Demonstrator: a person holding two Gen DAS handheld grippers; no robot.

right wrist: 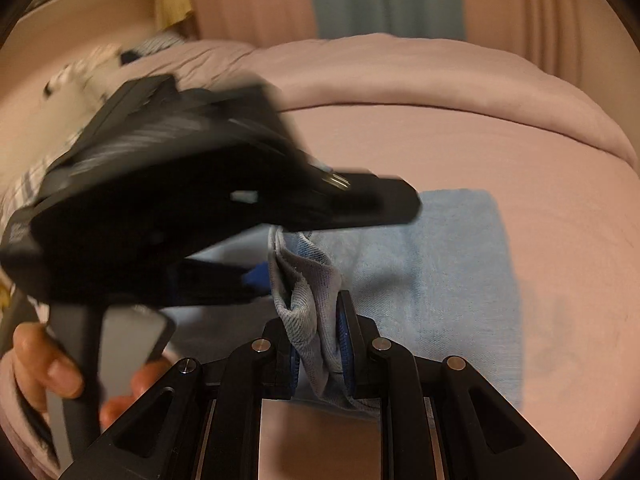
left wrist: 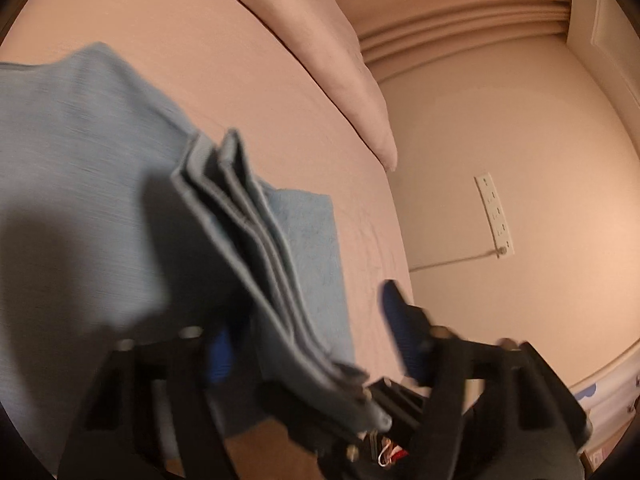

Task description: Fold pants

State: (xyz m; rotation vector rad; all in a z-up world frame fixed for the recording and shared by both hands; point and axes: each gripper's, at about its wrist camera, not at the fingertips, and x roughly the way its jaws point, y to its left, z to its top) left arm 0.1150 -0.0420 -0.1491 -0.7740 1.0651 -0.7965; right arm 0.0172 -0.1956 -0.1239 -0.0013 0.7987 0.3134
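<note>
Light blue pants lie on a pink bed. In the left wrist view a stack of their folded edges runs up between the blue pads of my left gripper. The right-hand pad stands clear of the cloth, so the jaws are open around it. In the right wrist view my right gripper is shut on a bunched part of the pants, lifted off the flat part. The left gripper reaches in from the left, blurred, with the cloth edge between its fingers.
A pink pillow lies at the bed's far side, by a wall with a socket strip and cable. A hand holds the left gripper's handle. A rumpled pink duvet lies behind the pants.
</note>
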